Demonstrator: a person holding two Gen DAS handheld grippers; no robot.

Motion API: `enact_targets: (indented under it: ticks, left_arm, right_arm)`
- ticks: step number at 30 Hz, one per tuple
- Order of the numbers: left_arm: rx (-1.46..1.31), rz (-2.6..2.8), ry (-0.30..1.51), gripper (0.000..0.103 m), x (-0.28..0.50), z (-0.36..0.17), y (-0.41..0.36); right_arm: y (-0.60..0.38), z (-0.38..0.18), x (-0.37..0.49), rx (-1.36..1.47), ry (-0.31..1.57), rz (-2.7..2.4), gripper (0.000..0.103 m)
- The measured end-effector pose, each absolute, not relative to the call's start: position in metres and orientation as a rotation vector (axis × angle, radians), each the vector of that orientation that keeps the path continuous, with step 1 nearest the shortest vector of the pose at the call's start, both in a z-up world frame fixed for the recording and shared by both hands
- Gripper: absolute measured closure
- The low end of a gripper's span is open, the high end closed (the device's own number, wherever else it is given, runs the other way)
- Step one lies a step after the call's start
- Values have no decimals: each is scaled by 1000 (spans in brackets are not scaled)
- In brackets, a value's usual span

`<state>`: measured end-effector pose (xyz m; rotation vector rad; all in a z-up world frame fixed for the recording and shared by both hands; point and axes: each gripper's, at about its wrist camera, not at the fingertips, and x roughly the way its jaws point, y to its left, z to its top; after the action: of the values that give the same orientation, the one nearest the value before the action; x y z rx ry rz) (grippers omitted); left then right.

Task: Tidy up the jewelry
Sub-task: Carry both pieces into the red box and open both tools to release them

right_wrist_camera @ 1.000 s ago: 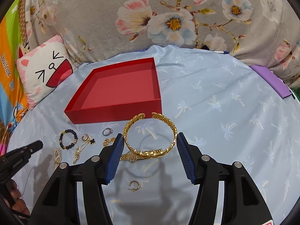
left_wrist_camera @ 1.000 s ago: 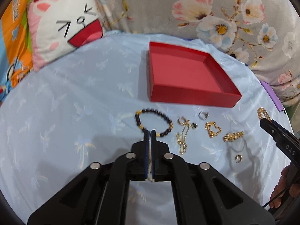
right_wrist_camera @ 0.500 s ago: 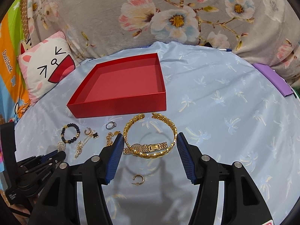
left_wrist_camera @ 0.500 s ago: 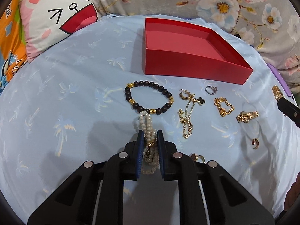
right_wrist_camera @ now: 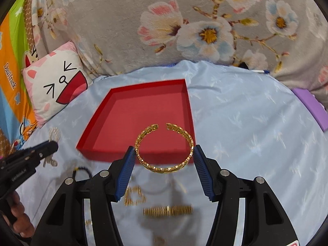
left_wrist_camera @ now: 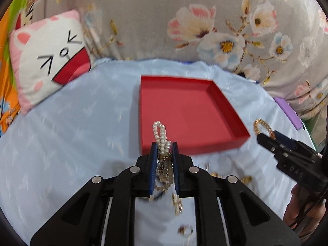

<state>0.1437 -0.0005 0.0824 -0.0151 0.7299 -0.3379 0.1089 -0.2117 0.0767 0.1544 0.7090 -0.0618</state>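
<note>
The red box [left_wrist_camera: 190, 112] sat open on the pale blue sheet [left_wrist_camera: 71, 133], a shallow square tray with low walls. Its floor was bare in both views; no jewelry lay inside.

The left gripper [left_wrist_camera: 165, 149] was clenched on a pearl bracelet [left_wrist_camera: 161, 135]. The blue pads stood only narrowly apart, the strand pinched between them, one loop of pearls rising above the tips and the rest hanging down behind them. It was held clear of the sheet, just before the near wall of the box.

The right gripper [right_wrist_camera: 164, 155] stood wider, its blue pads pressed on opposite sides of a gold bangle [right_wrist_camera: 164, 147], an open cuff with its gap turned away from the camera. The bangle was held off the sheet, seen over the near wall of the box.

Other pieces lay on the sheet on the near side of the box, blurred: a gold watch-style band [right_wrist_camera: 168, 210], a gold chain [right_wrist_camera: 135, 194], a dark beaded bracelet [right_wrist_camera: 82, 169] and a small ring [left_wrist_camera: 185, 229].

Behind the sheet hung grey floral fabric [right_wrist_camera: 184, 20]. A cartoon-face cushion [left_wrist_camera: 49, 61] leaned at the far left, and a purple object [right_wrist_camera: 309, 106] lay at the right edge.
</note>
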Motion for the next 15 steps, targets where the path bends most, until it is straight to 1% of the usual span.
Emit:
enact_targets:
  ticks: [3, 7, 15]
  left_arm:
    - [-23, -368, 727, 90, 186, 90, -18]
    - [-24, -397, 743, 90, 239, 88, -42]
    - [10, -386, 805, 90, 317, 57, -69]
  right_arm:
    - [-214, 80, 149, 154, 721, -35, 47]
    - [-219, 75, 205, 159, 760, -20, 46]
    - [-220, 50, 290, 161, 858, -23, 46]
